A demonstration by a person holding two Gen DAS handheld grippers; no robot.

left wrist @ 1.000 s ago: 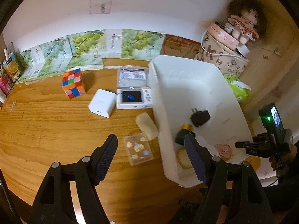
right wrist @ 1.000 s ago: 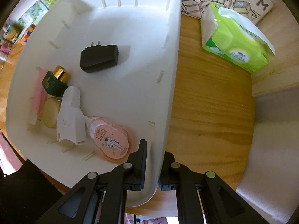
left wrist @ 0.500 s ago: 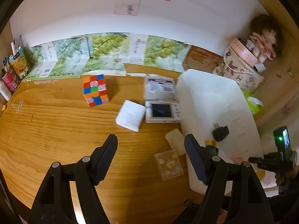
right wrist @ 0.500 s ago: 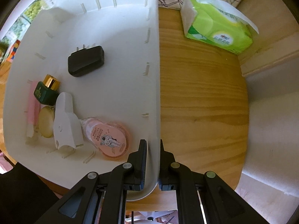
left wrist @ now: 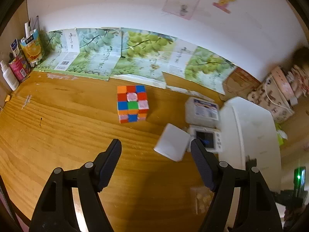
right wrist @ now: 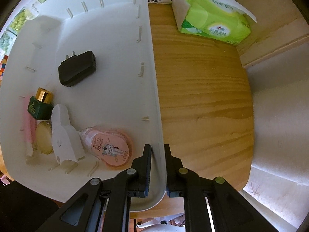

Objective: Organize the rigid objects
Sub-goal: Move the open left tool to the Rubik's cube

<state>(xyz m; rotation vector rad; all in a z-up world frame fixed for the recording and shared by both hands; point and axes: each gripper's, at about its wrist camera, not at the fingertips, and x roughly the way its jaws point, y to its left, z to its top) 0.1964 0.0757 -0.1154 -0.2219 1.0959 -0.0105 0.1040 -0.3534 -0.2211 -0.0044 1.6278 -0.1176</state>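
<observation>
Wooden table (left wrist: 58,127) against white wall (left wrist: 115,5), grape-print cartons (left wrist: 135,58) along it.

The left gripper (left wrist: 156,154) tilts steeply downward with its two black, ribbed fingers (left wrist: 111,160) spread wide and nothing between their pads. The right gripper (right wrist: 157,154) points straight down. Its jaws have just been easing apart a little, with a thin white plastic bin wall (right wrist: 157,127) standing between the fingertips; the inner pad lies against it, while the outer pad seems to touch too, though the view there is too tight to be sure.
</observation>
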